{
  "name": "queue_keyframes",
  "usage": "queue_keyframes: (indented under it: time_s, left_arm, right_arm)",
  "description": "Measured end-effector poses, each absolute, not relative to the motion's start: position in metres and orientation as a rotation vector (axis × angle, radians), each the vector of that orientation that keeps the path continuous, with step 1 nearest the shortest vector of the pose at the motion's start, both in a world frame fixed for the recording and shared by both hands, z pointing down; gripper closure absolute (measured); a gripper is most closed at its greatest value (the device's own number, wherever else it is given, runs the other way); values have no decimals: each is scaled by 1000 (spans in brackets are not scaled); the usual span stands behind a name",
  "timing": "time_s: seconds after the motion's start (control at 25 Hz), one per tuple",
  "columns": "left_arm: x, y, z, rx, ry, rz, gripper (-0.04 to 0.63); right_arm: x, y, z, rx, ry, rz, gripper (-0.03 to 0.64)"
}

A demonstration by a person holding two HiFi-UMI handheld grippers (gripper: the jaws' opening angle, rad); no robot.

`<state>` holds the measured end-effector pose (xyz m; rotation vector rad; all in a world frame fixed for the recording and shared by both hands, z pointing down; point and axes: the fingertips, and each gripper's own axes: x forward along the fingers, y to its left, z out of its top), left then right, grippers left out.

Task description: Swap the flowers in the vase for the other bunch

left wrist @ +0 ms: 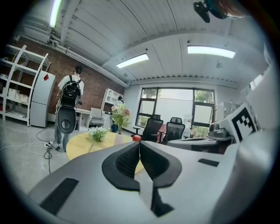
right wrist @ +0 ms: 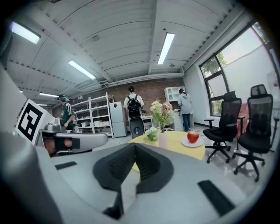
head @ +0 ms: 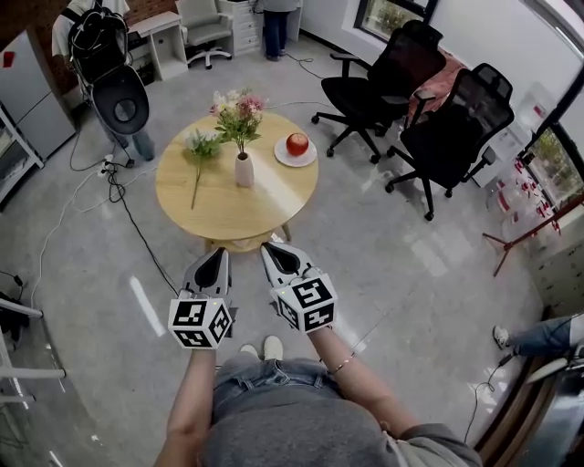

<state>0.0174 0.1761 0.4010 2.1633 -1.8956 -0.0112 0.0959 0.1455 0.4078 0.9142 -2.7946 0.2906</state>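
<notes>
A round wooden table (head: 265, 214) stands ahead of me. On it a white vase (head: 244, 171) holds a bunch of pink and cream flowers (head: 239, 111). A second bunch with white blooms (head: 202, 146) lies flat on the table to the vase's left. My left gripper (head: 216, 253) and right gripper (head: 268, 247) hover side by side short of the table's near edge, both shut and empty. The vase (right wrist: 162, 140) and the lying bunch (right wrist: 152, 133) show in the right gripper view; the flowers in the vase (left wrist: 120, 114) show in the left gripper view.
A red apple (head: 297, 144) sits on a white plate (head: 281, 155) at the table's right. Two black office chairs (head: 429, 109) stand to the right. A person with a backpack (head: 100, 41) stands behind the table at the left, another person (head: 276, 23) at the back.
</notes>
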Motion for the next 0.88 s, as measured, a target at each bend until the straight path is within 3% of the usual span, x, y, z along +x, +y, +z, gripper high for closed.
queue_keyframes:
  time_s: [0.88]
  left_arm:
    - [-9, 147, 407, 2073, -1955, 16, 574]
  right_arm:
    - [97, 114, 417, 924, -2780, 317, 606]
